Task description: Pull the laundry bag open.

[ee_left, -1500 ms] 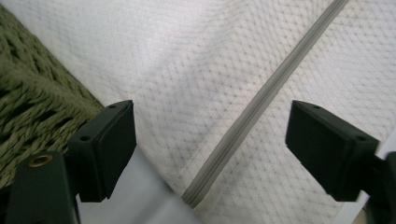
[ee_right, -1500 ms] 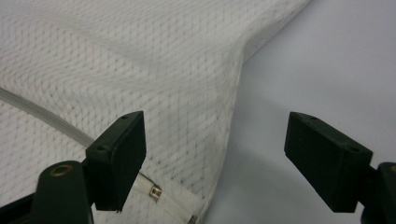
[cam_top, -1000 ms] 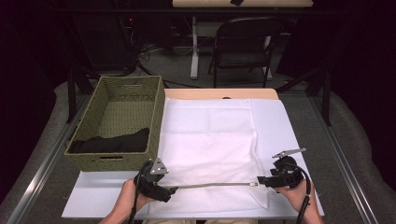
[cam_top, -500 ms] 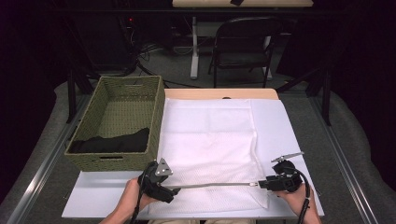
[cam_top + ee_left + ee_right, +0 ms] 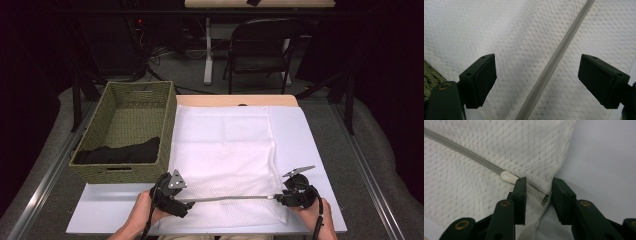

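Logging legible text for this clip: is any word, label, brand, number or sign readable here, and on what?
None readable: no print shows on the white mesh bag, its zipper, the woven basket, the dark cloth inside it, or the white table sheet.

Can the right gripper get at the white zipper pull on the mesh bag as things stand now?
Probably yes. The right gripper, its jaws just closing, straddles the corner of the mesh bag, and the zipper pull lies uncovered just beside one jaw. Nothing blocks it; a small shift sideways looks enough.
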### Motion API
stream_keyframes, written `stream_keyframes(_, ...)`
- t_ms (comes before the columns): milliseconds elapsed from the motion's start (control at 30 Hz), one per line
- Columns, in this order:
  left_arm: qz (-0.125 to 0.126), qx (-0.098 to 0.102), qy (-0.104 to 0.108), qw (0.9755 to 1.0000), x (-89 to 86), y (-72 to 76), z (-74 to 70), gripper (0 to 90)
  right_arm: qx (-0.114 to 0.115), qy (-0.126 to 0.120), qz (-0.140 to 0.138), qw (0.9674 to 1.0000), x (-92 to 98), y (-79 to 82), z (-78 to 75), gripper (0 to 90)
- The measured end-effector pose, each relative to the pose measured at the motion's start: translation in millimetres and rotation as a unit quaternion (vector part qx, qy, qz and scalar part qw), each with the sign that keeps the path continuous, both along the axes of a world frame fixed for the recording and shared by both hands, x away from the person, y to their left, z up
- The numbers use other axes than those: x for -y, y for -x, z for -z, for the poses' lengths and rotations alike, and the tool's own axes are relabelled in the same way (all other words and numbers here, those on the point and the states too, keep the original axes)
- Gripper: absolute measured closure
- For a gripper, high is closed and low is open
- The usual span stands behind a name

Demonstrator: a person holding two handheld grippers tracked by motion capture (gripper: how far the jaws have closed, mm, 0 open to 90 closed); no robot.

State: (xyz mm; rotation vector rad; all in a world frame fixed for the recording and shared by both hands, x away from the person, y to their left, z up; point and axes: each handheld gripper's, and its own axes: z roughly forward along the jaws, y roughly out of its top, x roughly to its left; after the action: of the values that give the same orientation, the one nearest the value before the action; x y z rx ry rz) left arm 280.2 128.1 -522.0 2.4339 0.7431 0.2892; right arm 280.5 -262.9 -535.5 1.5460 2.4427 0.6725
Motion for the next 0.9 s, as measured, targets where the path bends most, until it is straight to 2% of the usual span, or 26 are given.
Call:
stream_keyframes(167,-0.005,-0.001,-0.002,1.0000,0.0,0.1,0.5,14.6,0.004,0.007,0.001,1.0000,-2.8,1.5,-0.2,71.1)
stream_keyframes(400,0.003,-0.003,-0.003,1.0000,4.4,1.7,0.1,14.7,0.004,-0.014,-0.001,0.9999,-2.3,1.7,0.3,82.7)
stream_keyframes(600,0.017,-0.018,0.005,0.9997,8.1,3.1,0.0,15.0,0.012,-0.013,-0.011,0.9998,-2.8,2.3,-3.9,83.3)
stream_keyframes(900,0.039,-0.025,0.008,0.9989,19.6,8.9,-0.9,14.7,0.037,-0.012,-0.023,0.9990,-4.3,7.7,-14.6,83.2)
